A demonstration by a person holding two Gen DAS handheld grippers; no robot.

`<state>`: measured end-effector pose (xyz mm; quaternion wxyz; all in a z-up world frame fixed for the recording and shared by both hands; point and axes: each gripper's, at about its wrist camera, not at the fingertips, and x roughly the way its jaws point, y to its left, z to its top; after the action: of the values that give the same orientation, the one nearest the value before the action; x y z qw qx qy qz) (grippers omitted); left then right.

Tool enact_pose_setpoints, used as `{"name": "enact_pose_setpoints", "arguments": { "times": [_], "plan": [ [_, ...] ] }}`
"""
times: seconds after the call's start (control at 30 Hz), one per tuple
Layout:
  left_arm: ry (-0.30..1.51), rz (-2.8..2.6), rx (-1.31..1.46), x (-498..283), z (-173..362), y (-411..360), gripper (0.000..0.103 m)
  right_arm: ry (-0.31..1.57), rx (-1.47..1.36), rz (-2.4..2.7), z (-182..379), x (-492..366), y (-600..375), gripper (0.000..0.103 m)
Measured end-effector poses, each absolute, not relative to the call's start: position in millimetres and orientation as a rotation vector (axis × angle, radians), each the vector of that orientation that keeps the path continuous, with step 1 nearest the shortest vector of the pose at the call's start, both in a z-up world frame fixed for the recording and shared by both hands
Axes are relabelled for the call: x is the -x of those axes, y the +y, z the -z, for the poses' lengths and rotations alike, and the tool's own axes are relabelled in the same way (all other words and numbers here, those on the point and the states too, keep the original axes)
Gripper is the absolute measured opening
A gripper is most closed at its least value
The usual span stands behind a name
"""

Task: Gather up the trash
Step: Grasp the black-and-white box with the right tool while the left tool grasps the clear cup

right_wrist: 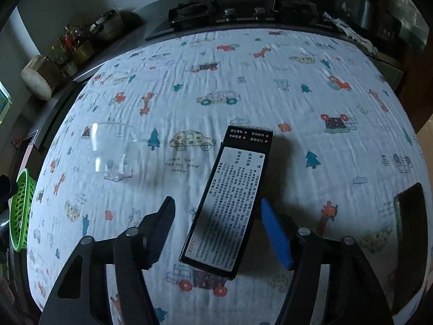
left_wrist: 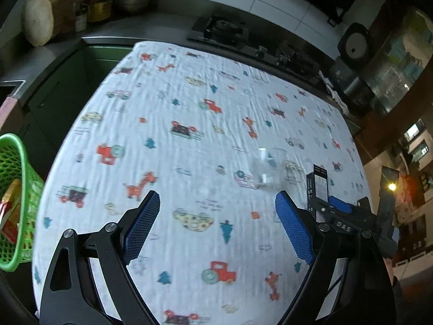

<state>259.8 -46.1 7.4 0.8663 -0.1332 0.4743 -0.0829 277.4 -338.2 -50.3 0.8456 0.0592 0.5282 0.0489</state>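
Evidently the black box is thin printed card, likely light and easy to dent, lying flat on the patterned cloth of the table. The right tool straddles its near end, pads on either side but not yet pressing, so it holds nothing. Its long narrow sides look like the place to pinch, gently. The clear plastic cup (almost invisible against the cloth) lies on its side well apart to the left; it would be slick and crushable, best taken across its rim. The left tool hangs open and empty. The green basket waits at the table's left edge.
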Motion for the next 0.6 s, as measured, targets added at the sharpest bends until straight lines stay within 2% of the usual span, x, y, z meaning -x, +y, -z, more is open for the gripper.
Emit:
{"name": "enact_pose_setpoints", "arguments": {
  "times": [0.2, 0.6],
  "plan": [
    [1.008, 0.199, 0.263, -274.6, 1.3, -74.8, 0.086, 1.135, -0.119, -0.118, 57.3, -279.3, -341.6, 0.05],
    [1.052, 0.232, 0.275, -306.5, 21.9, -119.4, 0.086, 1.135, -0.103, -0.166, 55.5, -272.4, -352.7, 0.044]
  ]
}}
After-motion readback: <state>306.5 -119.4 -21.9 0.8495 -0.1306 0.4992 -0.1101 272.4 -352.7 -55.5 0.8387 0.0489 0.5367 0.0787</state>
